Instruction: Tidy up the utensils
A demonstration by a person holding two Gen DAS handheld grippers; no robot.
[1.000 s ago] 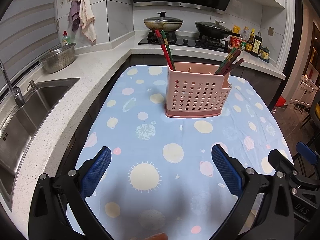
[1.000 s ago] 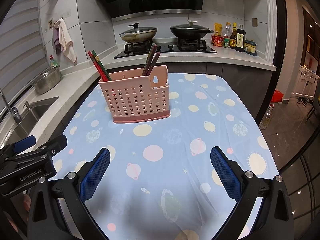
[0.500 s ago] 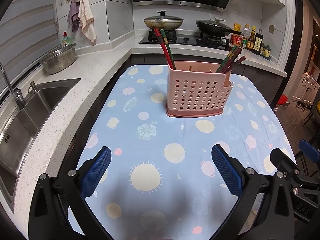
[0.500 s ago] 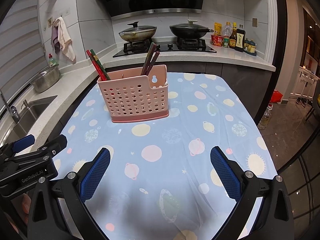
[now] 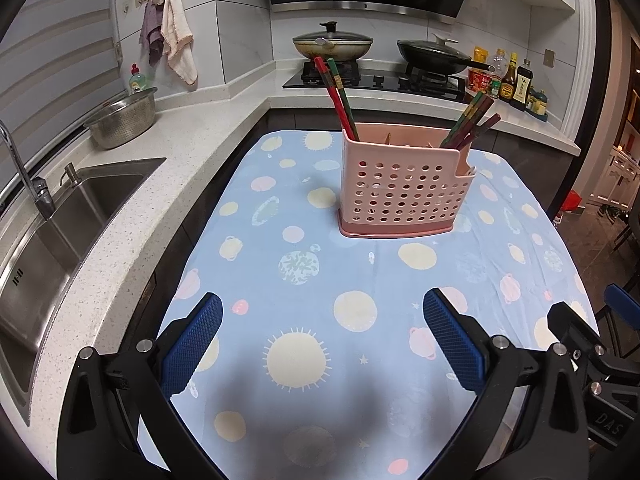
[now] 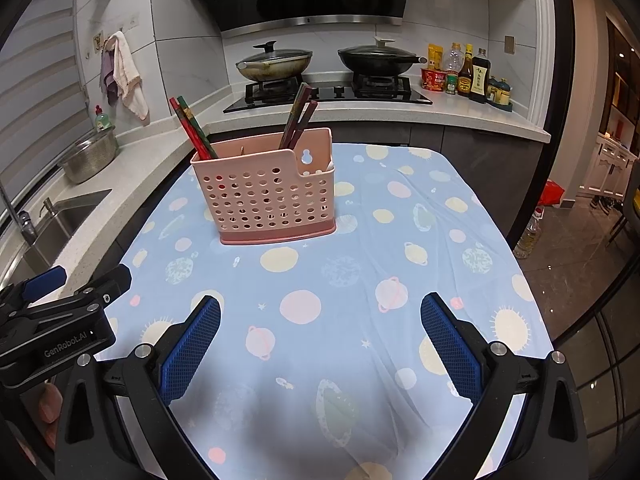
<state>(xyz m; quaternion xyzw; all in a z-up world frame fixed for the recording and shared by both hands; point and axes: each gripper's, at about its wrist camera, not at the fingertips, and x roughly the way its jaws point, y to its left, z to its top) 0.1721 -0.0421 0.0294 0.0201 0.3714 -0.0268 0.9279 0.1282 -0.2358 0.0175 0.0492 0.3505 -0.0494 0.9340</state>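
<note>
Left wrist view puts your left gripper (image 5: pixel 322 314) low over the pale blue tablecloth printed with suns and planets (image 5: pixel 280 280), blue-padded jaws spread wide and holding nothing; the right wrist view shows your right gripper (image 6: pixel 320 316) the same, wide and empty. The task's thing, the pink perforated plastic utensil caddy (image 5: pixel 404 196), stands upright on the cloth well ahead of both tools, toward the far edge of the table. A red and green pair of chopsticks (image 5: pixel 336 96) leans out of its left end, and a darker bundle of chopsticks (image 5: pixel 472 120) leans out of its right end; what else lies inside the middle section cannot be made out. No loose utensils show on the cloth, so the sorting looks close to finished, or the next job is regrouping the two bundles. If you regroup, come in from above, close on the sticks well up their exposed length where they sit together, and lift straight along their lean so the tips clear the rim. The caddy looks light and may tip or slide on the cloth, so steady its wall with your other tool first.
</note>
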